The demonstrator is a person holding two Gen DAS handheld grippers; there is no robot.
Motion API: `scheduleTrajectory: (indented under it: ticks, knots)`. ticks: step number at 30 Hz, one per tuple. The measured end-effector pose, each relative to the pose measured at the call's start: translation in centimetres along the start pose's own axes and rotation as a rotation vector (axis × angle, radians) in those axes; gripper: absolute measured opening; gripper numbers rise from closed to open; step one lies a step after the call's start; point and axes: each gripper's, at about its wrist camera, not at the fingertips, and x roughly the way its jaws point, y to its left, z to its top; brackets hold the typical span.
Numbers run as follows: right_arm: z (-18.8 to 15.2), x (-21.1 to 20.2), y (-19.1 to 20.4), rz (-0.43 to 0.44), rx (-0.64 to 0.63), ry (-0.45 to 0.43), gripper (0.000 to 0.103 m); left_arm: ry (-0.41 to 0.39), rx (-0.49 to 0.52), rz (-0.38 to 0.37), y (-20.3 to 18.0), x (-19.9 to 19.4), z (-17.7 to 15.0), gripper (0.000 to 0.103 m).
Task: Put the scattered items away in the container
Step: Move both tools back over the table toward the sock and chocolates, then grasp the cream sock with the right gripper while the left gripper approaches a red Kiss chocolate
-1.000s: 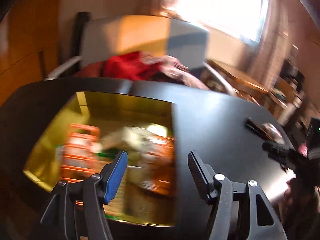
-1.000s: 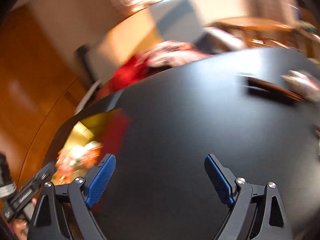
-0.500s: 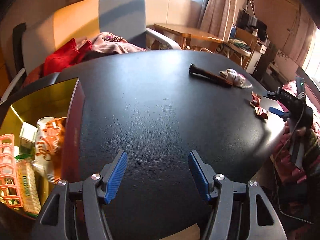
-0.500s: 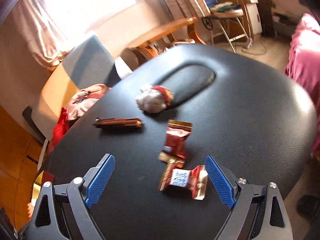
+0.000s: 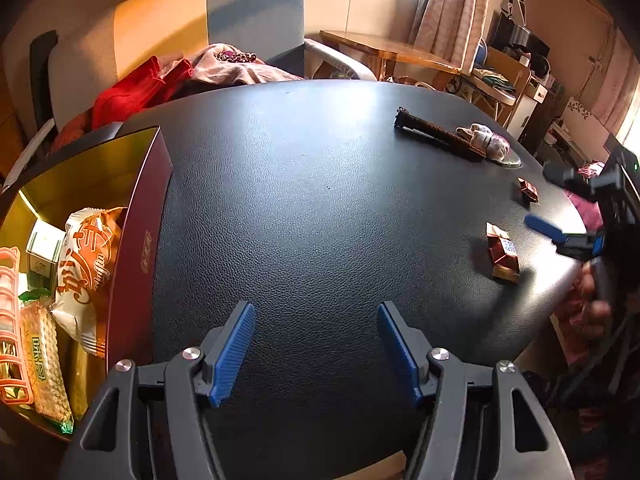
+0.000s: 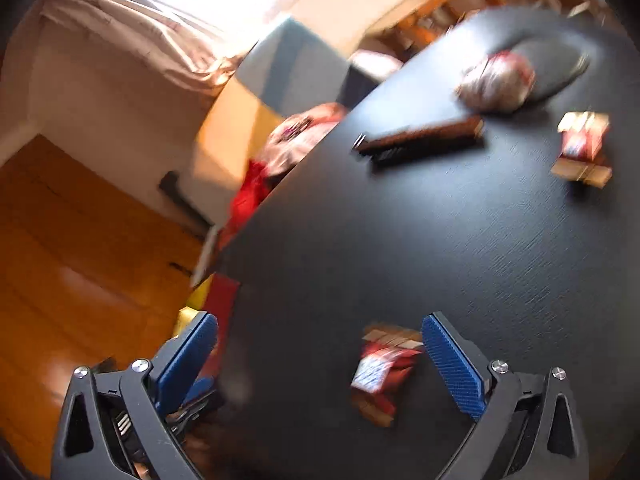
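A gold-lined box (image 5: 138,216) with a dark red wall sits at the table's left edge and holds snack packets (image 5: 86,264). My left gripper (image 5: 314,354) is open and empty over the bare black table (image 5: 300,200), right of the box. Scattered at the right are a red candy packet (image 5: 503,252), a second red candy (image 5: 528,190), a long dark bar (image 5: 436,134) and a crumpled wrapper (image 5: 490,142). My right gripper (image 6: 320,364) is open, low over the table, with the red candy packet (image 6: 380,368) between its fingers near the right finger. It also shows in the left wrist view (image 5: 560,204).
A sofa with red and pink clothes (image 5: 172,76) stands behind the table. A wooden table and shelves (image 5: 500,68) fill the back right. The right wrist view is blurred; the box corner (image 6: 218,300) shows at its left.
My left gripper swung right from above the box to over the bare table. My right gripper moved to the candies, then tilted and dropped around the nearest red packet.
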Motion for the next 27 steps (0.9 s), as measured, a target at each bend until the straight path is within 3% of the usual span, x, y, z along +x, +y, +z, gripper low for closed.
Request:
scheduleTrajectory:
  ticks: [5,12,17,23,26,27]
  knots:
    - [3.3,-2.8,-1.6,-0.198,-0.038,-0.061,0.103,-0.001,0.019,-0.044,-0.6,0.2,0.3,0.065]
    - [10.2,-2.8,-3.5,-0.486,-0.149,-0.055,0.103,-0.012,0.151,-0.141,-5.2,0.9,2.0,0.065]
    - [15.7,1.7,-3.6,-0.551,-0.206,0.024,0.103,-0.029,0.218,-0.209,-9.2,1.7,4.3,0.065]
    - [18.3,6.7,-5.0,-0.627,-0.293,0.159,0.098,-0.004,0.255,-0.267,-12.6,3.8,6.3,0.065]
    - [18.8,8.9,-6.5,-0.673,-0.308,0.224,0.086,0.012,0.278,-0.266,-14.1,5.1,6.8,0.065]
    - [18.9,9.3,-6.9,-0.689,-0.312,0.239,0.076,0.018,0.286,-0.265,-14.5,5.6,7.0,0.065]
